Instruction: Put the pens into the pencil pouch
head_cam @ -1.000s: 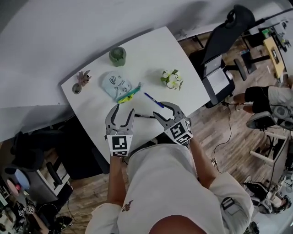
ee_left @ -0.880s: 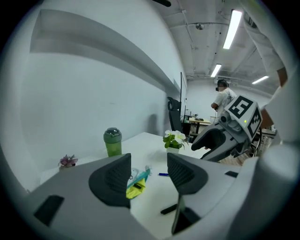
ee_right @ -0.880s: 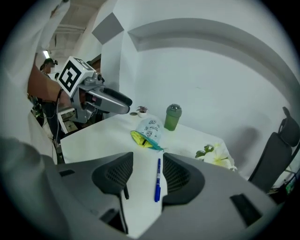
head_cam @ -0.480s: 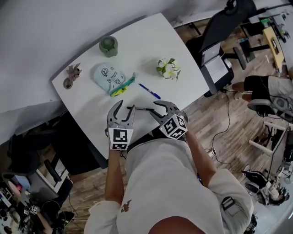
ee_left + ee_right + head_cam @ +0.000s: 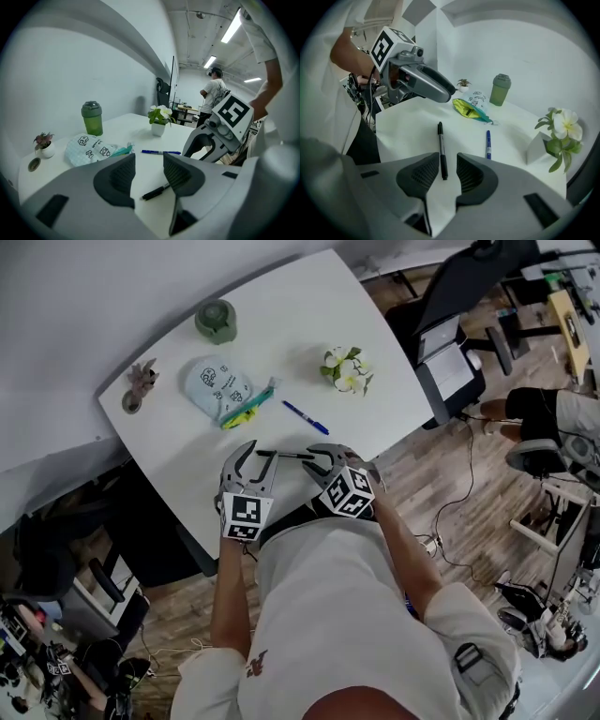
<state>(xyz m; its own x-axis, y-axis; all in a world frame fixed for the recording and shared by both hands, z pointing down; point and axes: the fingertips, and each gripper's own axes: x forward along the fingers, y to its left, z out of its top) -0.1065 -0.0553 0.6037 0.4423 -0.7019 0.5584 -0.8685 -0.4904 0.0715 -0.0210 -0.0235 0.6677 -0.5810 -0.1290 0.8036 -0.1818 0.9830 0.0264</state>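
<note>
The pencil pouch [image 5: 217, 385] lies flat on the white table [image 5: 309, 306], its teal-and-yellow mouth facing the blue pen [image 5: 306, 417]; its contents cannot be made out. The black pen [image 5: 281, 455] lies nearer; the left gripper [image 5: 257, 452] and right gripper [image 5: 323, 457], jaws apart and just closing, each straddle one end unclamped; a green cup [image 5: 216, 321] and flower pot [image 5: 346, 369] stand beyond.

No legible text, labels or numbers anywhere

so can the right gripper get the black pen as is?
Probably yes. The right gripper straddles one end of the black pen; its jaws have just been closing, pads not yet touching. Nothing lies over the pen.
</note>
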